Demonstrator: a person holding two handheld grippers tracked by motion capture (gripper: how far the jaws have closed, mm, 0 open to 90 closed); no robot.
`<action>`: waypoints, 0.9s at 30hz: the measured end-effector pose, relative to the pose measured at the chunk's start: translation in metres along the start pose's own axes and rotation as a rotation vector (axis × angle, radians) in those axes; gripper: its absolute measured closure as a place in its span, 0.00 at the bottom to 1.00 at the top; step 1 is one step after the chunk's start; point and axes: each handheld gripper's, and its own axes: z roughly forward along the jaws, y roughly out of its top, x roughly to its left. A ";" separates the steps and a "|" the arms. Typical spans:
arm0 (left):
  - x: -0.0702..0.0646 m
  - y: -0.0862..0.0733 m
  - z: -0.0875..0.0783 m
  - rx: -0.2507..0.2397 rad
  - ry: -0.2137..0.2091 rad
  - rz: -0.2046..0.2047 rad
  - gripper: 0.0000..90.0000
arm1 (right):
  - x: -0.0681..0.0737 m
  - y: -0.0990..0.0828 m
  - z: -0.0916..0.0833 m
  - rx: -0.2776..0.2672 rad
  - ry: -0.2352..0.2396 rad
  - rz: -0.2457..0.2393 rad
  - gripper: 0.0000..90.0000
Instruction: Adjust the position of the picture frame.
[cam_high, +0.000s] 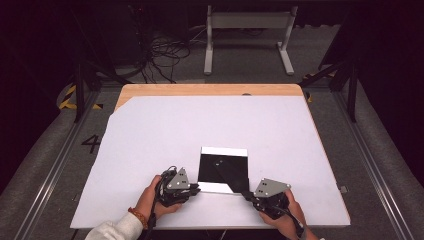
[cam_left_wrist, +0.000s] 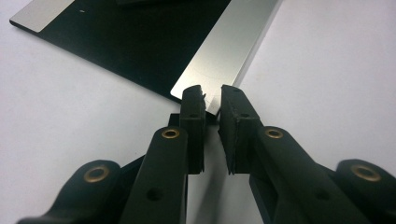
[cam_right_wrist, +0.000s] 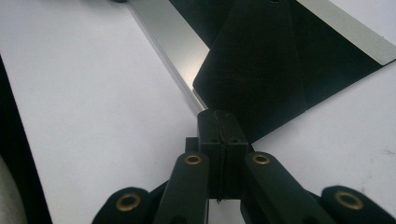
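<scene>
- The black sheet (cam_high: 222, 169), with a silver strip along its near and far edges, lies flat on the white table (cam_high: 150, 135), toward the near side, between the two hands.
- The right tongs (cam_right_wrist: 219, 116) are pressed together on a folded-up black corner flap (cam_right_wrist: 252, 70) of the sheet, which is lifted and turned over the rest.
- The left tongs (cam_left_wrist: 212, 100) stand a little apart, straddling the near left corner of the silver strip (cam_left_wrist: 224, 51); I cannot see that the pads press on it.
- I'd worry that if the right hand pulls the flap further while the left corner is not pinned, the whole sheet will slide across the smooth table instead of folding.
- A skewed pull could crease the flap crookedly, or the thin corner could slip out of the tongs.
- The left pads could also ride off the strip's corner, as they have so little of it.
- There is plenty of bare table beyond the sheet and to both sides; the tight edge is the near one, just behind the hands.
</scene>
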 end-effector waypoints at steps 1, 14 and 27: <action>0.001 0.000 0.001 -0.005 0.002 -0.003 0.89 | 0.000 0.000 0.000 0.000 -0.002 -0.002 1.00; 0.009 0.006 0.007 -0.013 0.020 -0.027 0.89 | -0.009 0.004 0.005 0.000 -0.020 0.002 1.00; 0.010 -0.004 -0.013 -0.053 0.076 -0.022 0.93 | -0.019 -0.006 -0.017 -0.047 -0.042 0.033 1.00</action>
